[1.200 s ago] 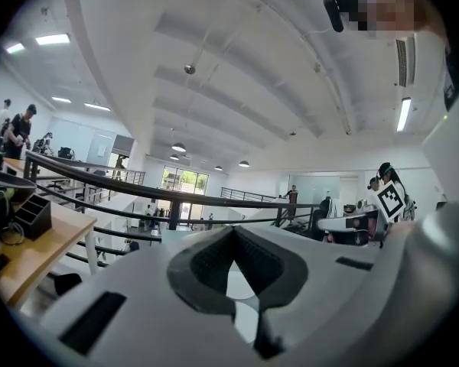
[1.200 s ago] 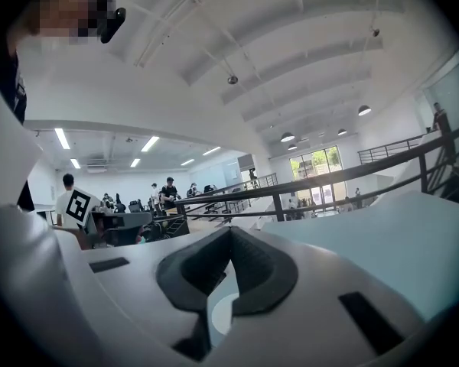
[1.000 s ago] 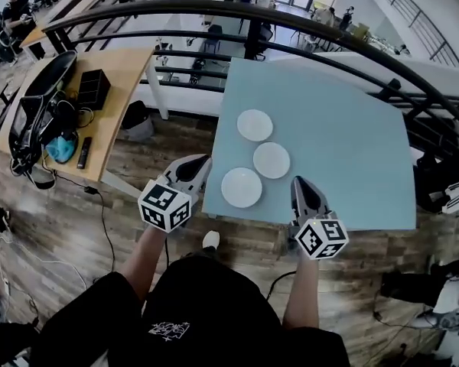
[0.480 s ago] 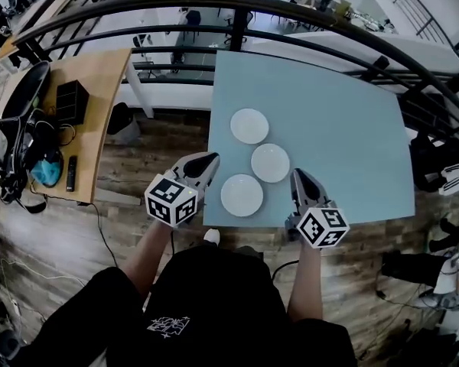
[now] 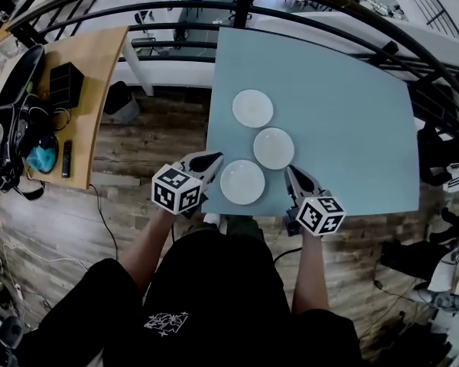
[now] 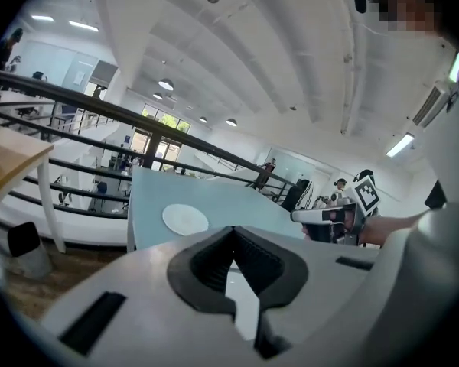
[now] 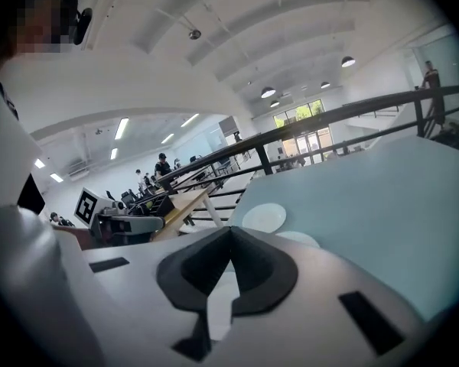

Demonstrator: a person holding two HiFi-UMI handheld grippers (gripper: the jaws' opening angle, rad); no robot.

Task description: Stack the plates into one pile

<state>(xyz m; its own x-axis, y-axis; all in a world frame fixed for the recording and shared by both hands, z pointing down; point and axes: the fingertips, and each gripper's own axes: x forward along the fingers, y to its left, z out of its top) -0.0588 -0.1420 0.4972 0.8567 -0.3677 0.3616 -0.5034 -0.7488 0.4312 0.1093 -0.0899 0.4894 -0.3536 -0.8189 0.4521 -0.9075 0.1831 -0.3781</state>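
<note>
Left gripper (image 5: pixel 209 160), right gripper (image 5: pixel 293 173) closed, empty. Nearest plate (image 5: pixel 242 182) between them: probably stiff, slick, breakable; pinch rim.

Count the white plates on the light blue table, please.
3, unstacked: the far plate near the left edge of the table, the middle plate nearer and slightly right, the near plate by the front edge. None looks hidden.
</note>
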